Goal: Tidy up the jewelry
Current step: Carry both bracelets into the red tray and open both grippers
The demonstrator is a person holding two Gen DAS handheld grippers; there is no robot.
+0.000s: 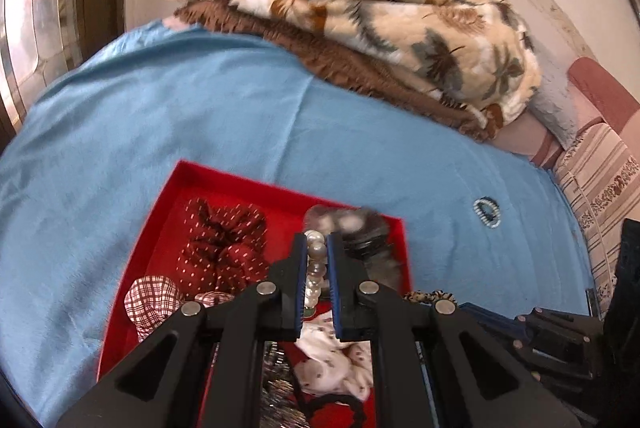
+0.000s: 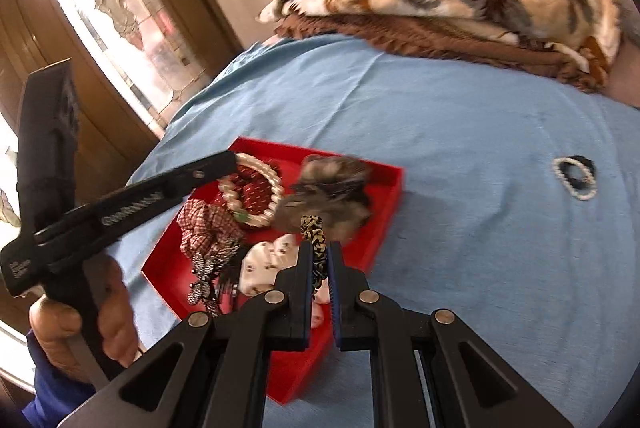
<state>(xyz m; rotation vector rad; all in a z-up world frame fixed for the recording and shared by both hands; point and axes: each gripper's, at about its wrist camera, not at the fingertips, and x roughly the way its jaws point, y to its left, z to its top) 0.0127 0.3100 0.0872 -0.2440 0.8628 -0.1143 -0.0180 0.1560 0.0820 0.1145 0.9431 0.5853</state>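
The left gripper (image 1: 317, 252) is clenched on a white pearl bracelet (image 2: 251, 190) above the red tray (image 2: 384, 224) on the blue bed sheet (image 2: 460, 132). The right gripper (image 2: 320, 260) pinches a leopard-print band (image 2: 314, 234) over the tray's near edge. Blurred grey fluff (image 2: 332, 188) in the tray is hard to identify; 1 small beaded bracelet (image 2: 575, 177) lies right of the tray.

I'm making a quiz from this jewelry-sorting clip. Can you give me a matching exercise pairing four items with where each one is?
Items:
1. pearl bracelet
2. leopard-print band
3. small beaded bracelet
4. polka-dot scrunchie

Places:
A. lying in the red tray
B. held in the right gripper
C. held in the left gripper
D. alone on the blue sheet

Pairs: 1-C, 2-B, 3-D, 4-A
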